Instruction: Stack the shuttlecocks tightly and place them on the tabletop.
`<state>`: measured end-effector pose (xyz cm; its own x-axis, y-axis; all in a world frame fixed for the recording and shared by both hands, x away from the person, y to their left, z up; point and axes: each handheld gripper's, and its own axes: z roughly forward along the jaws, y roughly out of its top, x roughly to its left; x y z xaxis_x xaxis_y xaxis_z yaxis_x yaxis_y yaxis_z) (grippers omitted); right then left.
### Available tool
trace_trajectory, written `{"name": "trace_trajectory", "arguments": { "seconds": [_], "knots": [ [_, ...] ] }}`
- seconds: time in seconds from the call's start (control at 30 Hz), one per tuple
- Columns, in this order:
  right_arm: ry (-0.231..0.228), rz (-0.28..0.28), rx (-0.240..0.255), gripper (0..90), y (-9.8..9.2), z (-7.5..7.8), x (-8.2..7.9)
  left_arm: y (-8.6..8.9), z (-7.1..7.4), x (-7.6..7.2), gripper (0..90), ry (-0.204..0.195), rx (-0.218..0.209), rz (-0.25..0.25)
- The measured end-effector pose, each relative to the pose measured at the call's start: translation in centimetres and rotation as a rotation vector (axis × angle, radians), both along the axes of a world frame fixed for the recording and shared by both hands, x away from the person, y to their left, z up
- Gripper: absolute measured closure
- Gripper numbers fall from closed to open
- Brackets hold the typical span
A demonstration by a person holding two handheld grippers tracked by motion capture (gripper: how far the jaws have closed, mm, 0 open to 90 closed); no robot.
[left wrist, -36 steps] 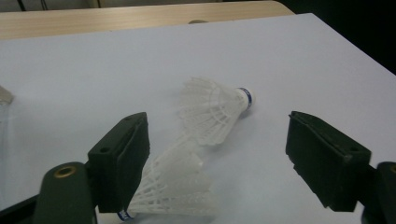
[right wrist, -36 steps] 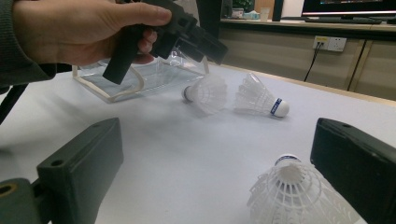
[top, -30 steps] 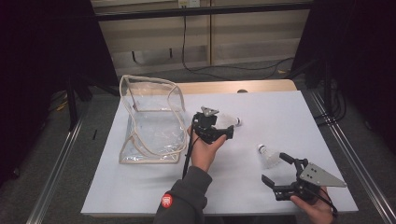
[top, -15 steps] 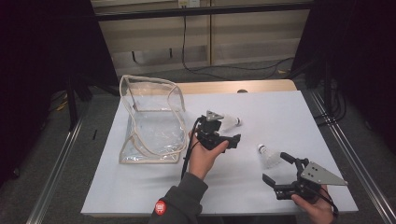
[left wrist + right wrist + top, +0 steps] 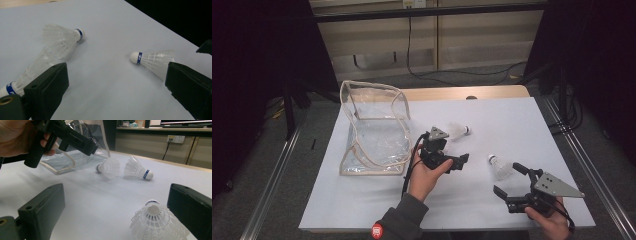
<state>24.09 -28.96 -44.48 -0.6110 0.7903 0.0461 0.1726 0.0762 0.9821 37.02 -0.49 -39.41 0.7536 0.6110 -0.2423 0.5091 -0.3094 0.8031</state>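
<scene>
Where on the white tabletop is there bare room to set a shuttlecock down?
Free: the far right, beyond the nearest shuttlecock, and the front strip between the left gripper and right gripper. Crowded: beside the clear bag, where two shuttlecocks lie.

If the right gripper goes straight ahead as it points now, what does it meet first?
Probably the nearest shuttlecock, lying just ahead of the open right gripper, toward its right jaw. Depth is hard to judge.
</scene>
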Motion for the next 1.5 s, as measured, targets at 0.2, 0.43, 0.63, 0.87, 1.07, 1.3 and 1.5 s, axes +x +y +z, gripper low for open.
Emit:
{"name": "trace_trajectory", "arguments": {
  "seconds": [0.2, 0.43, 0.63, 0.87, 1.07, 1.3, 1.5],
  "knots": [
    [0.003, 0.006, 0.000, 1.0, 0.1, 0.0, 0.0, 0.4, -0.2, -0.7, 4.7, -0.003, -0.007, -0.047],
    [0.005, 0.007, 0.000, 1.0, 0.1, 0.0, 0.0, 1.1, -0.3, -1.2, 4.6, -0.001, -0.010, -0.075],
    [0.002, 0.002, 0.005, 1.0, 0.0, 0.1, 0.0, 1.7, -0.5, -1.7, 3.9, -0.004, 0.000, -0.108],
    [0.003, 0.004, 0.004, 1.0, 0.0, 0.1, 0.0, 2.2, -0.7, -2.2, 3.9, 0.000, -0.006, -0.141],
    [0.004, 0.003, 0.005, 1.0, 0.0, 0.1, 0.0, 2.8, -1.1, -2.7, 3.8, 0.013, -0.014, -0.164],
    [0.007, 0.004, 0.005, 1.1, 0.0, 0.1, 0.0, 3.2, -1.0, -3.2, 3.8, 0.015, -0.013, -0.186],
    [0.004, 0.006, 0.003, 1.1, 0.0, 0.1, -0.1, 3.8, -1.4, -3.7, 3.8, 0.020, -0.020, -0.202]
  ]
}}
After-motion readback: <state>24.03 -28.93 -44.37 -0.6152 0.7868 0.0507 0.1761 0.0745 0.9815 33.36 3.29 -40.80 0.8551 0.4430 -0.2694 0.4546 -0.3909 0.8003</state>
